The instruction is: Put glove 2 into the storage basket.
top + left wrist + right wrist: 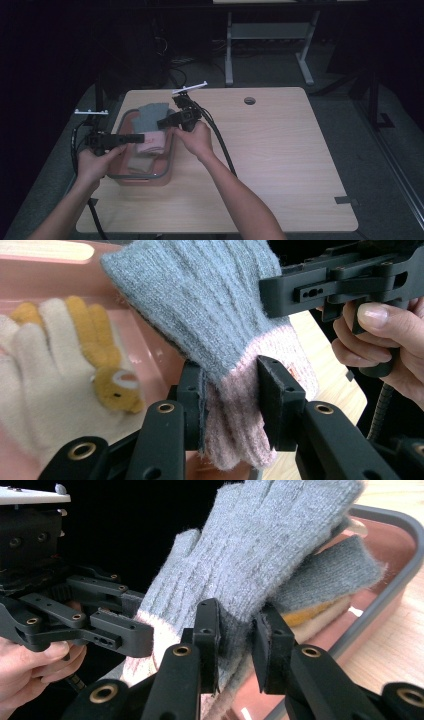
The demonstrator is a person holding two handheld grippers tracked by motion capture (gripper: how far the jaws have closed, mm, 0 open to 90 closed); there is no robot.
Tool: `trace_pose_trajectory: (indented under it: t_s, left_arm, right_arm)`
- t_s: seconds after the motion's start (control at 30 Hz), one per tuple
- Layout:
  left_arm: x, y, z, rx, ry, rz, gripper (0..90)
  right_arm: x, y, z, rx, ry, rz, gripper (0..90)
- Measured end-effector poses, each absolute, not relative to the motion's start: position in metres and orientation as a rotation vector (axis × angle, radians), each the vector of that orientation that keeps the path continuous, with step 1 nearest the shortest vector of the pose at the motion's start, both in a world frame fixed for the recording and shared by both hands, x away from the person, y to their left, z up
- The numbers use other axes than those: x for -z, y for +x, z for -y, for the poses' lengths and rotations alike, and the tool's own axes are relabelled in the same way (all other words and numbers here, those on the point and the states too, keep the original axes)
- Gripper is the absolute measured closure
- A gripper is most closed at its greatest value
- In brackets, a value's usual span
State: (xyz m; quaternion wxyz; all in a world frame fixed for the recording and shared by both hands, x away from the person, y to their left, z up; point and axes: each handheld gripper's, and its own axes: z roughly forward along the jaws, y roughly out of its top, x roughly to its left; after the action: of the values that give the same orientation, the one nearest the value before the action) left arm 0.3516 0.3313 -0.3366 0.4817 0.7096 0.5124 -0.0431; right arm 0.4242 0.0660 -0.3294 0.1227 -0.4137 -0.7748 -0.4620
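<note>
Both grippers are clamping the grey glove (200, 305) above the pink bin (167, 175) on the worktop, the left gripper (231, 405) pinching its pink cuff, the right gripper (235, 645) nipping the knit beside, and uneven pulling could be slipping it free.

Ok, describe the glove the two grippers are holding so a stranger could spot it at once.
Start at the pink bin on the left part of the wooden table. Above it, the left gripper and the right gripper both clamp one knitted glove. It is grey with a pale pink cuff, unlike the cream glove with an orange animal lying inside the bin.
</note>
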Motion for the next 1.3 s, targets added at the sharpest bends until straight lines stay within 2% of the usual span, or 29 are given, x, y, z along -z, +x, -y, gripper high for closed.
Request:
trace_pose_trajectory:
  t_s: [1.3]
  left_arm:
    - [0.359, 0.351, -0.366, 0.087, 1.733, -1.337, 66.2]
  right_arm:
    - [0.357, 0.436, -0.11, 1.274, -1.173, 2.261, 74.5]
